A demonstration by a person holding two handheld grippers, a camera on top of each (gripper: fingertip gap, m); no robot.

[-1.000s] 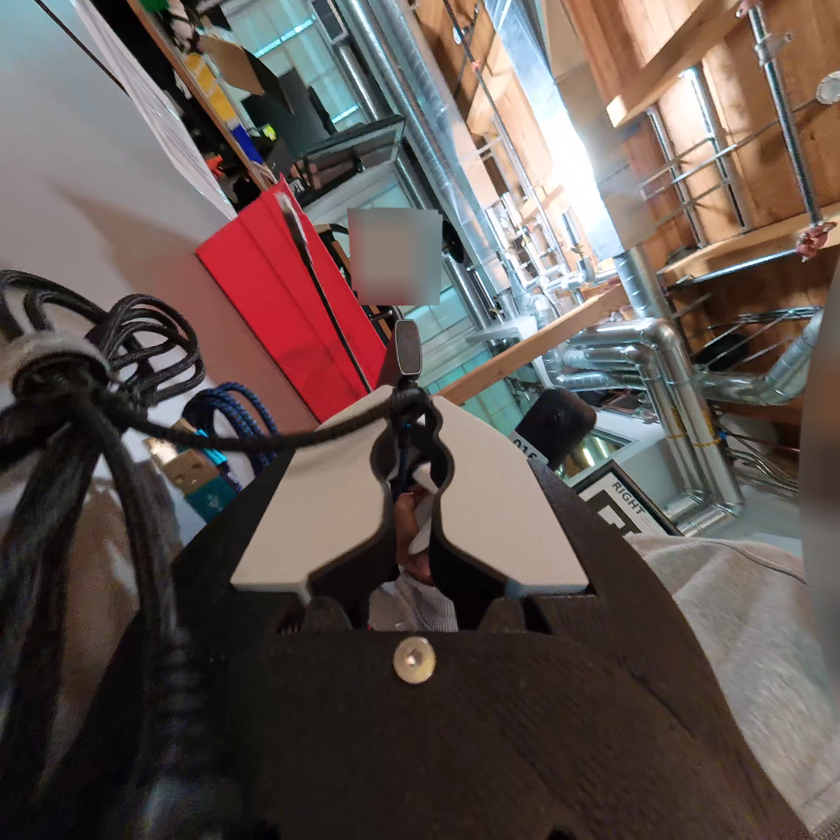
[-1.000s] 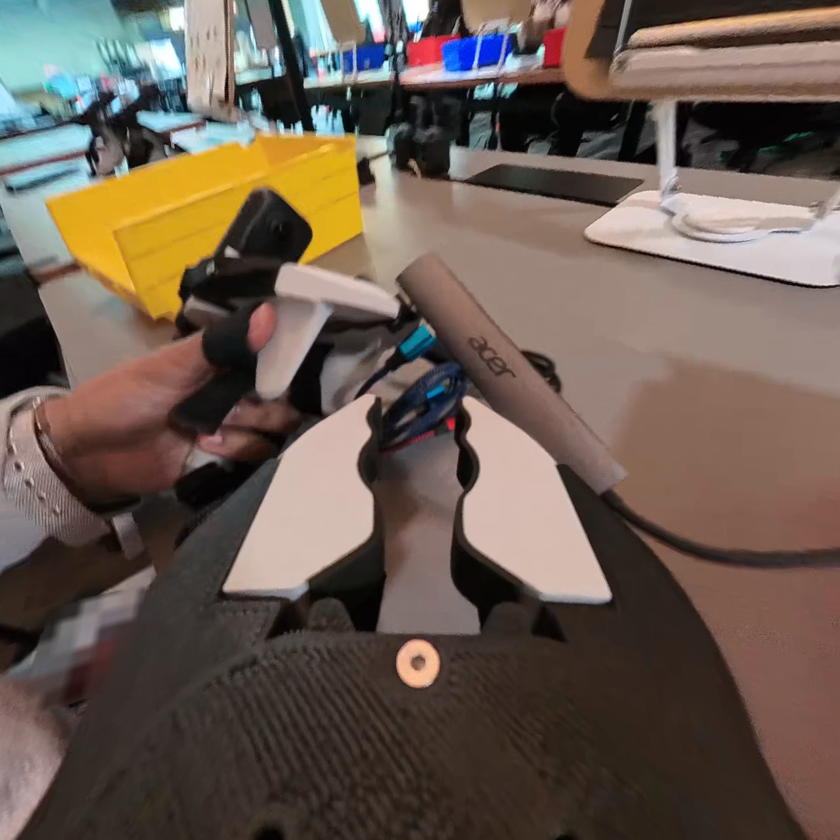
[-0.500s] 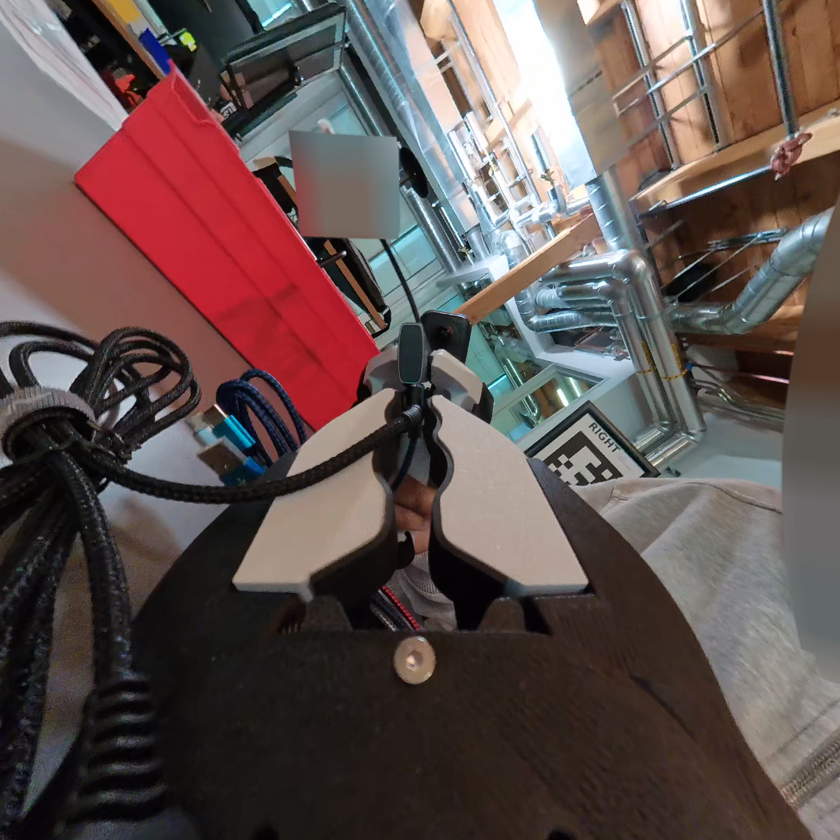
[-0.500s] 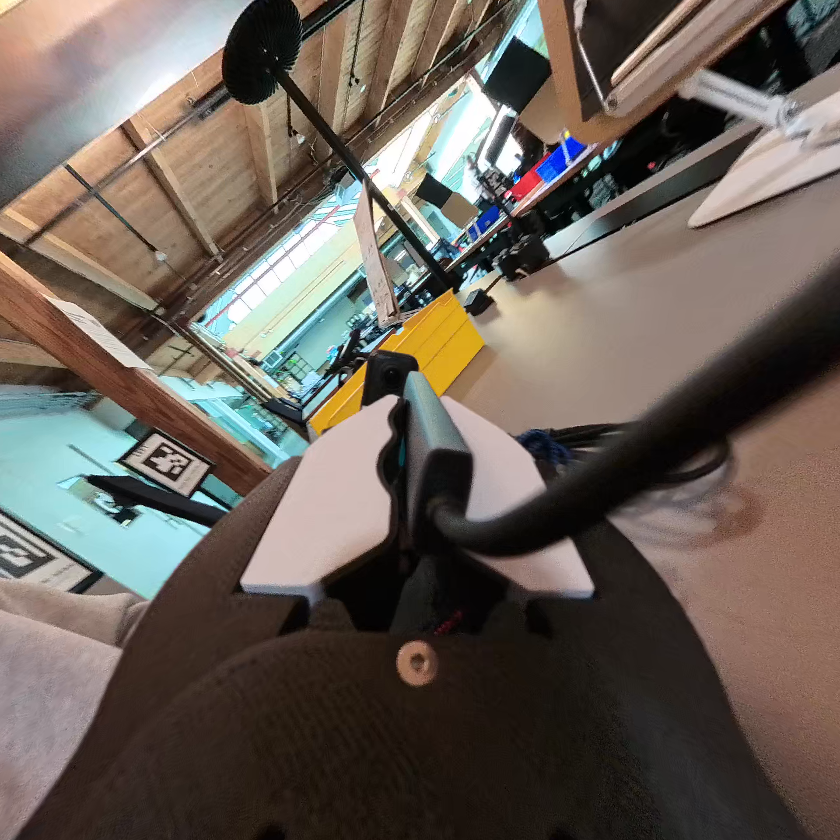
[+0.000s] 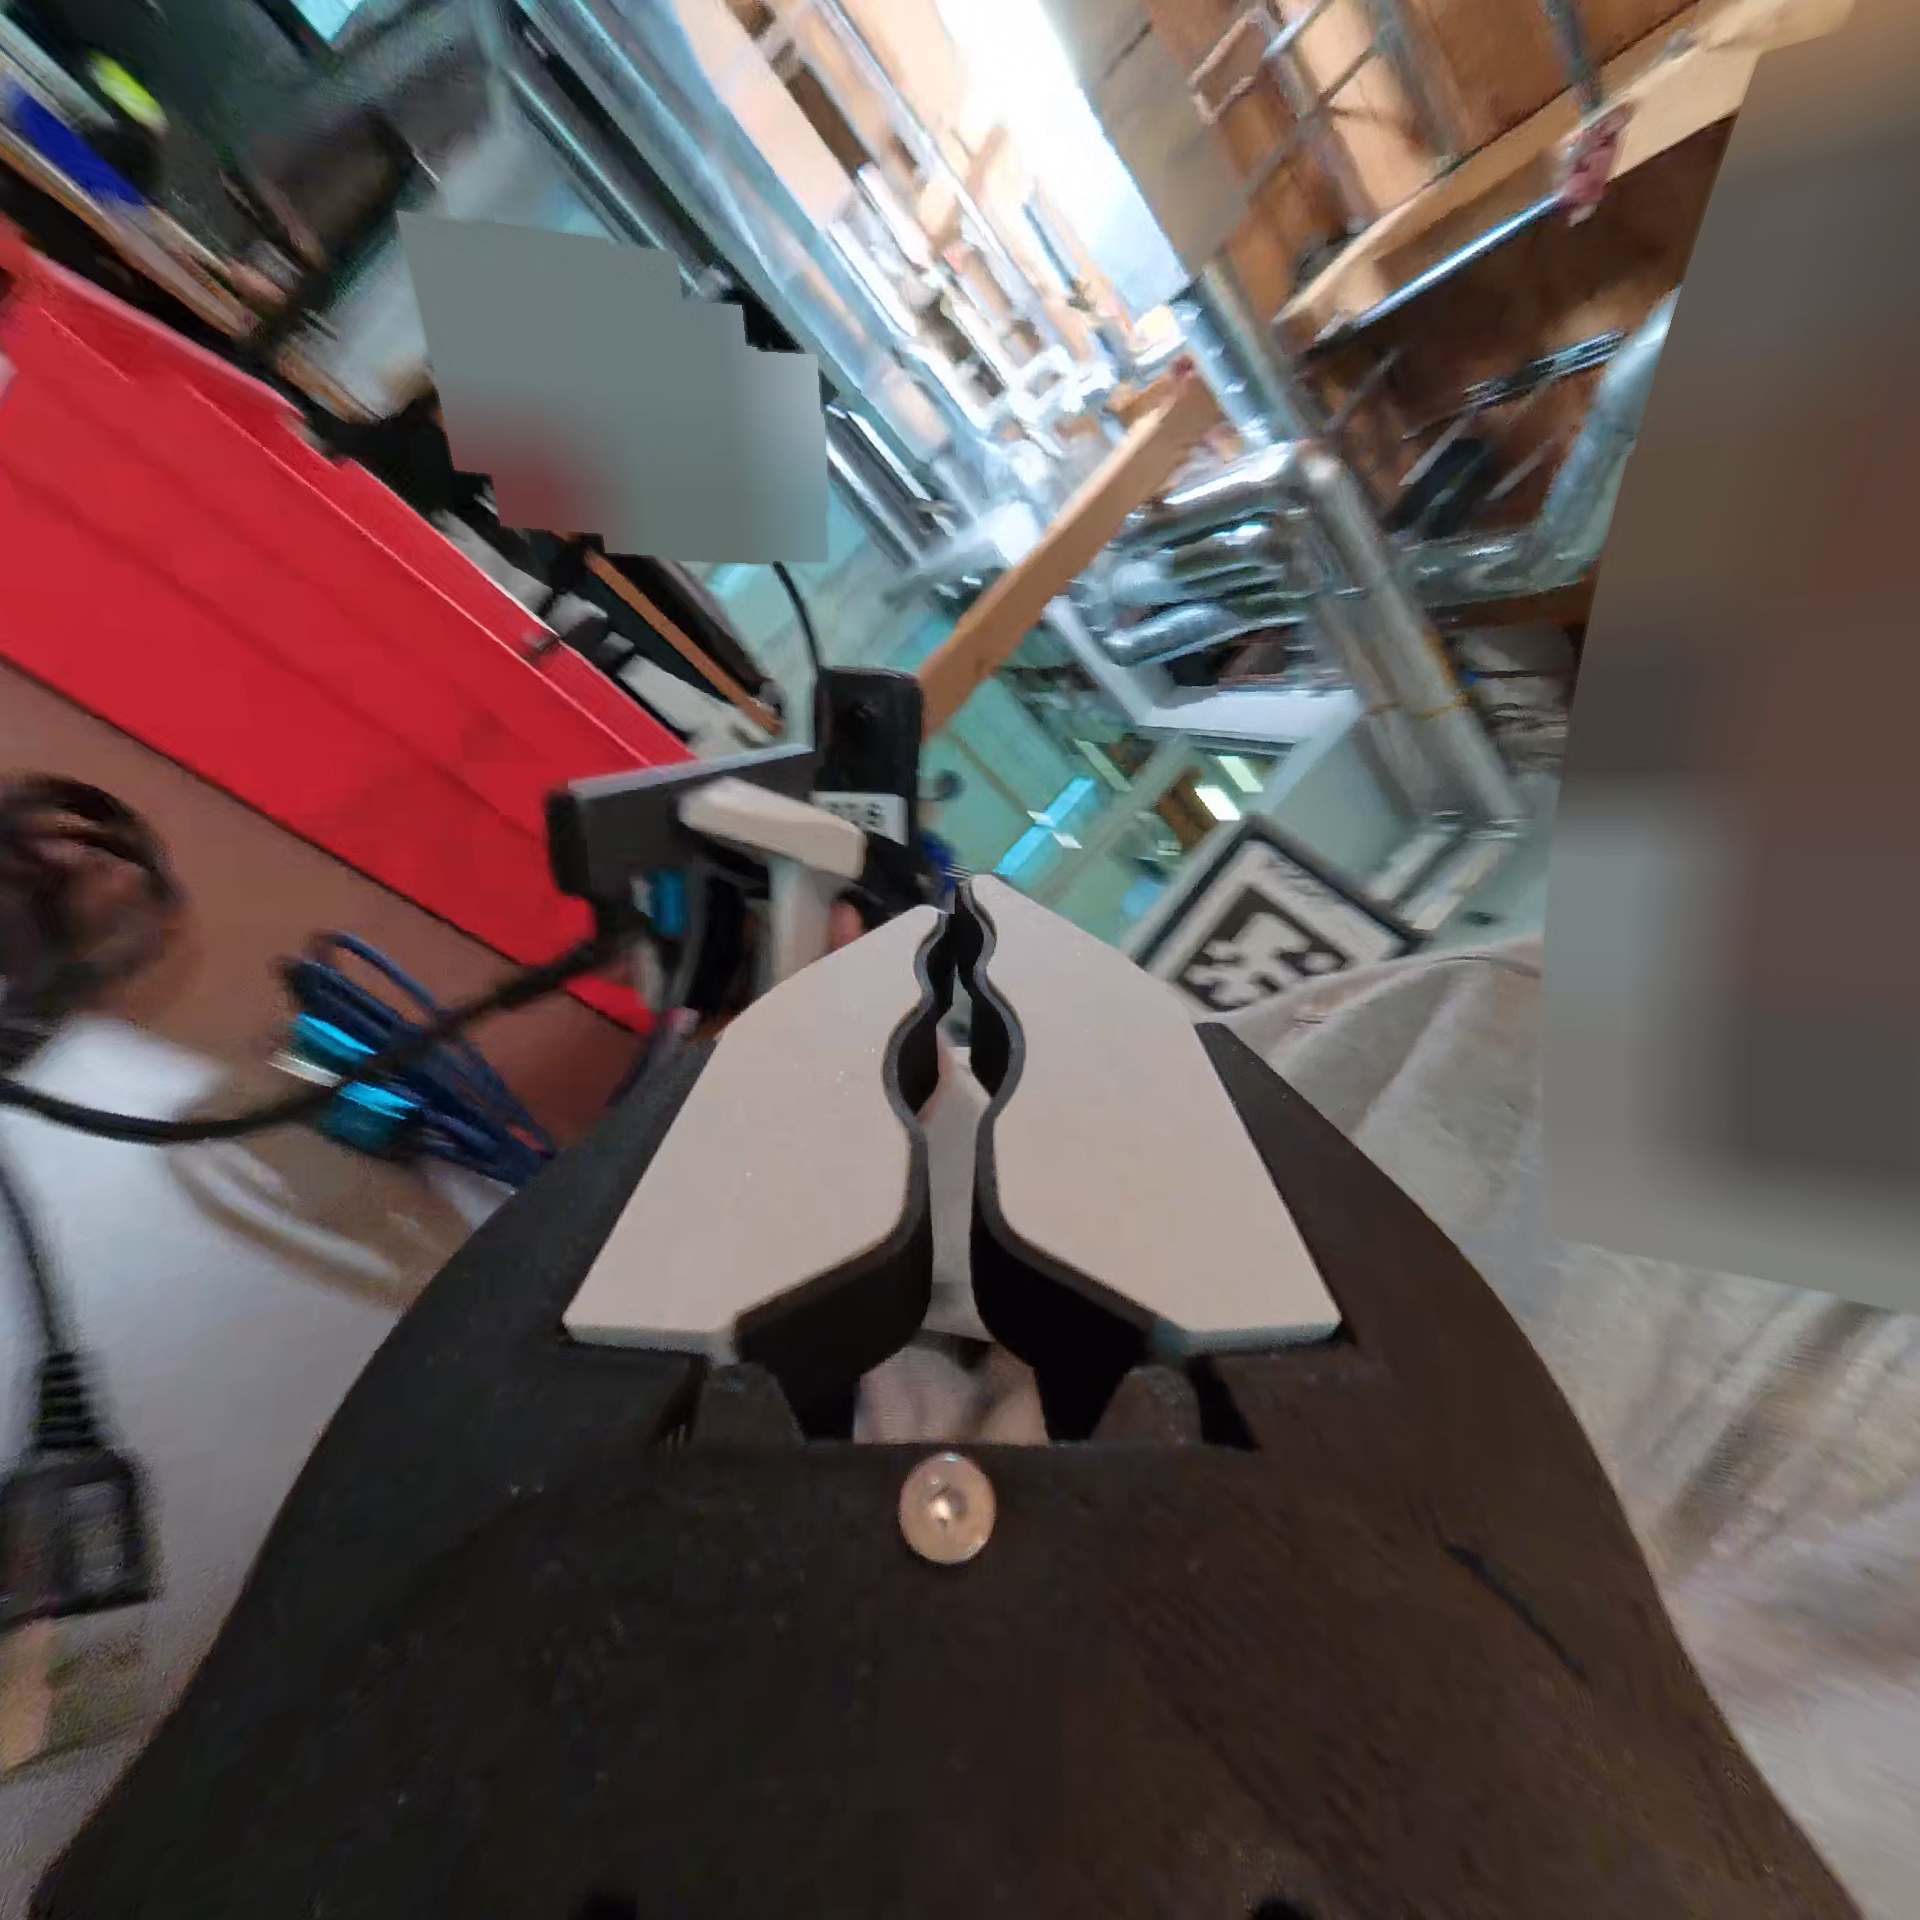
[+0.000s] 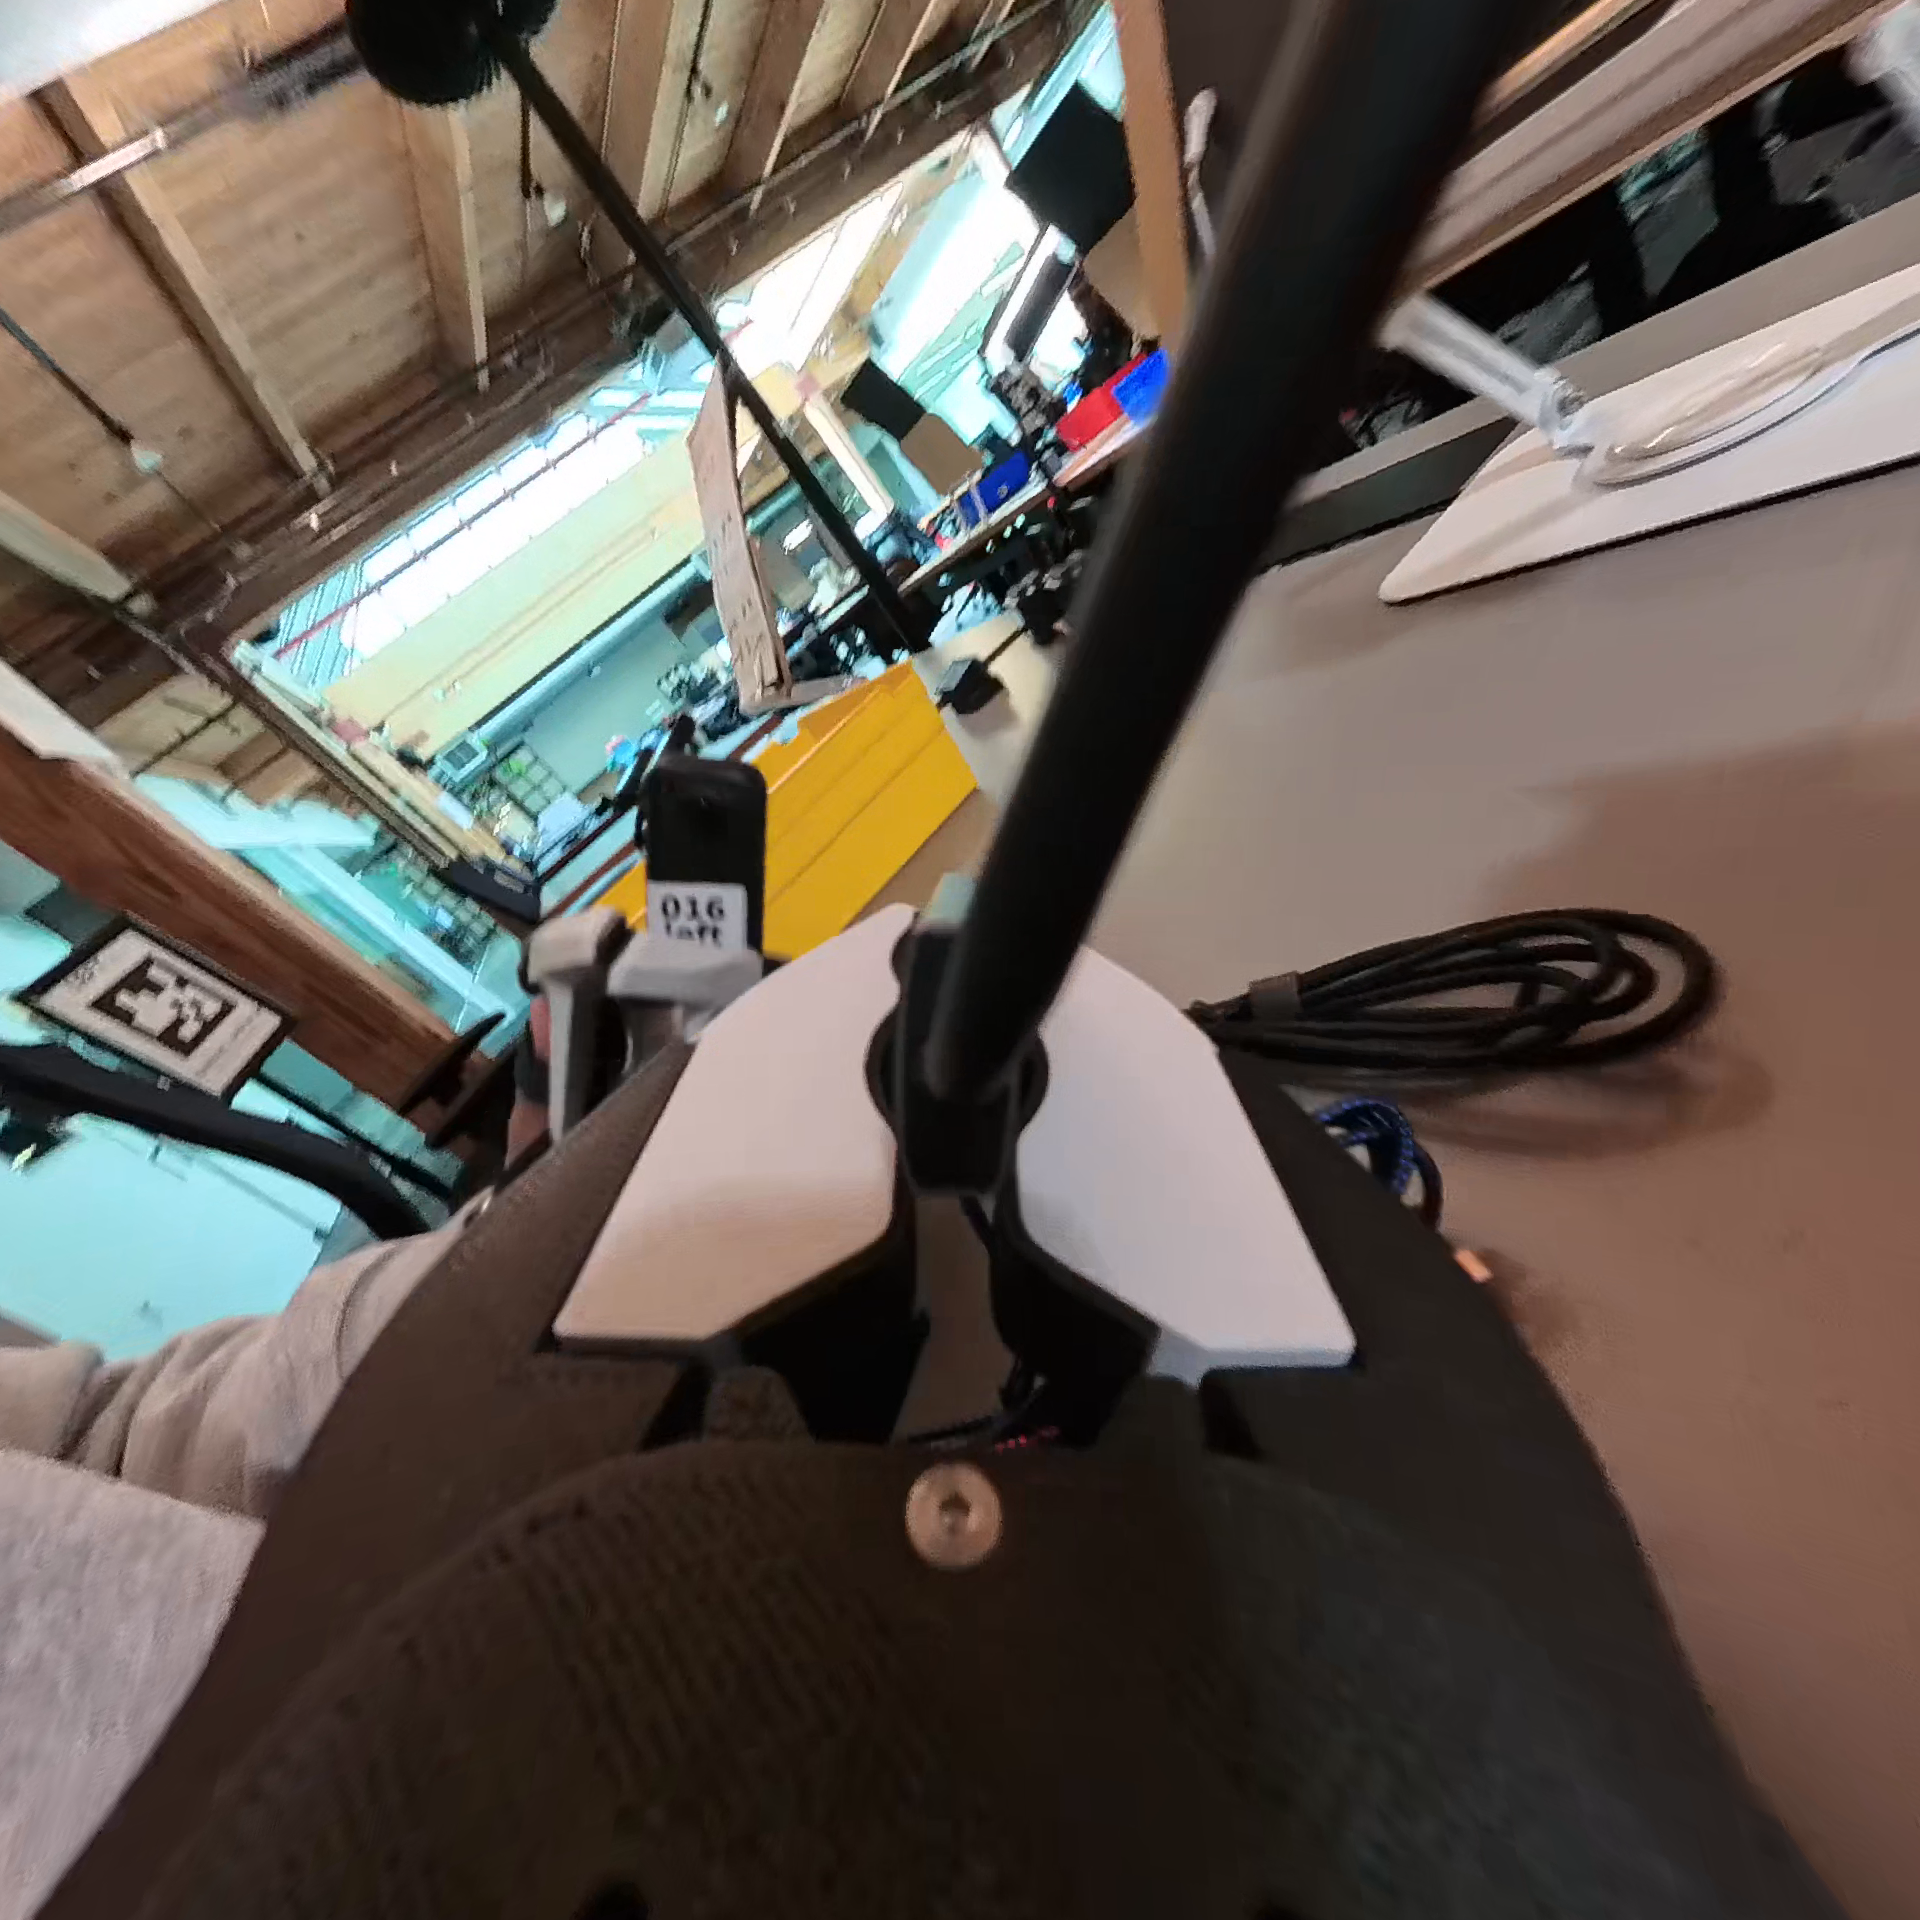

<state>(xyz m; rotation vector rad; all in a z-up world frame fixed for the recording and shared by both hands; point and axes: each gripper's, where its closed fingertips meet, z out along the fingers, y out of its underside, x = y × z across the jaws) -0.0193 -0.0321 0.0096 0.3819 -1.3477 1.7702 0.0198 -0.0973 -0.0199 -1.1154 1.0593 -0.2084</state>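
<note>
- Left gripper [image 5: 961,920]: jaws closed, tips touching, nothing between them. Blurry frame.
- Right gripper [image 6: 961,997]: clamped on a dark grey adapter block [image 6: 940,1049]. A thick black cable [image 6: 1143,499] leaves the block toward 1 o'clock and runs out of the top of the frame.
- Left wrist view: right gripper [image 5: 665,831] sits just past the left tips at 11 o'clock, holding the same grey block [image 5: 675,821] roughly level. A thin black lead [image 5: 312,1091] drops from the block's end toward 8 o'clock.
- Blue braided cable bundle [image 5: 416,1060] with cyan plugs lies on the grey table [image 5: 208,1299] at 9 o'clock, under that lead.
- Right wrist view: a slice of the blue braided cable [image 6: 1371,1143] shows just beside the right finger at 3 o'clock; coiled black cable [image 6: 1475,997], strapped, lies beyond it at 2 o'clock.
- Left gripper [image 6: 623,966] is at 10 o'clock, close beside the right one, with a black camera [image 6: 707,831] on top.
- Grey sleeve [image 6: 156,1403] at 8 o'clock.
- Farther out: yellow bin [image 6: 862,790] at 12 o'clock and white monitor base [image 6: 1662,488] at 2 o'clock in the right wrist view; red bin [image 5: 260,644] at 10 o'clock in the left wrist view.
</note>
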